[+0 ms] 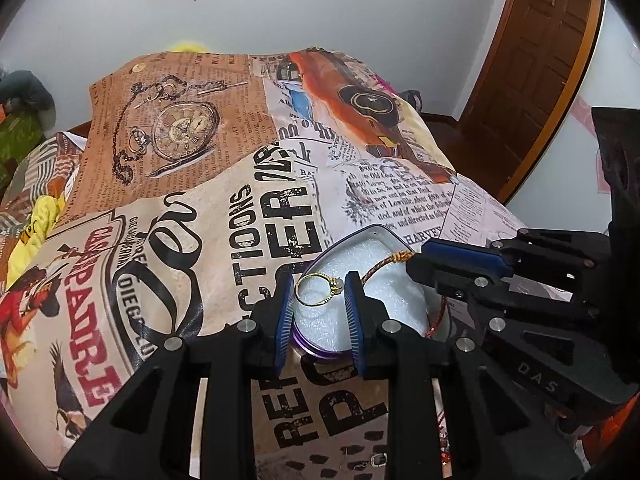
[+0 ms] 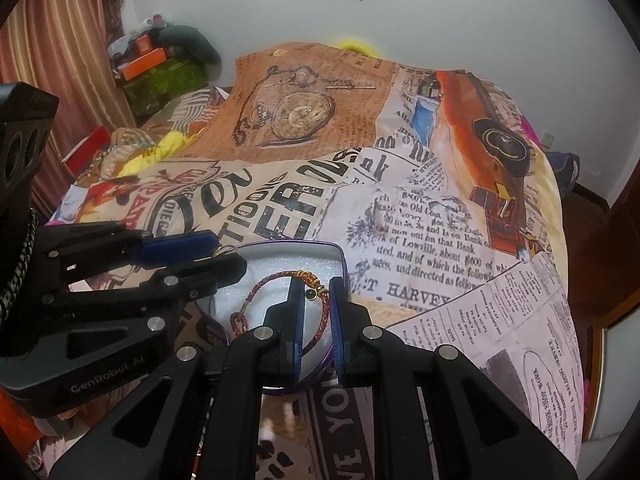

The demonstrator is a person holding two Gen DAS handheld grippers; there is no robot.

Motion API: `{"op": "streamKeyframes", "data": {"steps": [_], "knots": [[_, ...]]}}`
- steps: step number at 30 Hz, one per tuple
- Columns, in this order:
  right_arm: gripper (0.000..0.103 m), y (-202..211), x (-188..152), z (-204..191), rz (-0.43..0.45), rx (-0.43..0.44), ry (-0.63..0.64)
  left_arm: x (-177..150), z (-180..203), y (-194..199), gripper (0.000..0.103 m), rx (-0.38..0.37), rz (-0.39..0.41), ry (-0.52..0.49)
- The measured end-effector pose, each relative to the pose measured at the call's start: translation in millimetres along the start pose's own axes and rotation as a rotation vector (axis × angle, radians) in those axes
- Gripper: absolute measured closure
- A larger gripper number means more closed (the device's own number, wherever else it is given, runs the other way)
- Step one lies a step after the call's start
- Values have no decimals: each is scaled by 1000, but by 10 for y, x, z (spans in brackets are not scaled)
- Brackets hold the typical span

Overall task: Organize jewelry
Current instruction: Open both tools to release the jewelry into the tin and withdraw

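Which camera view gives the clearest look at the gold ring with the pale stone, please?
The left wrist view: the gold ring with the pale stone shows whole between the left gripper fingers, over white foam. The right wrist view shows only a sliver behind that gripper.

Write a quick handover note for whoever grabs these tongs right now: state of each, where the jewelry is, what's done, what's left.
Left tongs: shut on the gold ring with a pale stone, over the white foam.
Right tongs: shut on the red-and-gold braided cord bracelet, which loops over the foam.
Purple-rimmed heart-shaped tin sits open on the newspaper-print bedcover.
Done: both pieces are at the tin.
Left: release each piece, withdraw. No lid is visible.
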State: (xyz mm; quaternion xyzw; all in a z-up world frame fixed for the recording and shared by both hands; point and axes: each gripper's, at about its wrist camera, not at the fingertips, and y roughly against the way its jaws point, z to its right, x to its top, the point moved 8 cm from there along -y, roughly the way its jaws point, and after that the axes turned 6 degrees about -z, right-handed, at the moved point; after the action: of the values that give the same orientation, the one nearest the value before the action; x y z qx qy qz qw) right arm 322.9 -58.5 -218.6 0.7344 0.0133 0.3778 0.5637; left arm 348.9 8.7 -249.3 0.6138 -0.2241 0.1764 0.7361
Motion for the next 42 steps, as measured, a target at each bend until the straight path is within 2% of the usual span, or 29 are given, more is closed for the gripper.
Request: {"op": "streamKeyframes", "data": {"steps": [4,9,19,29,31,34,42], "knots": [[90,26,-13,16,-13,5,-17,4,16,104,78,13,21,-12],[78,139,-24,23,3,1,-31,-2,30,267,78,17,41,-10],[78,469,-48,-56,48,-14,-30,-94,75,637,77,37,74,-14],[77,786,-187,-155,76,-35,-41,-281,153,1006,66,55,104,-30],[74,822,-222,-162,78,-37,-44,-328,162,1037,65,56,103,-32],[64,877,-297,-177,85,-42,-57,-424,172,1062,64,54,93,-29],[63,899,-492,-161,70,-47,-84,-729,171,938,64,46,23,-22]]}}
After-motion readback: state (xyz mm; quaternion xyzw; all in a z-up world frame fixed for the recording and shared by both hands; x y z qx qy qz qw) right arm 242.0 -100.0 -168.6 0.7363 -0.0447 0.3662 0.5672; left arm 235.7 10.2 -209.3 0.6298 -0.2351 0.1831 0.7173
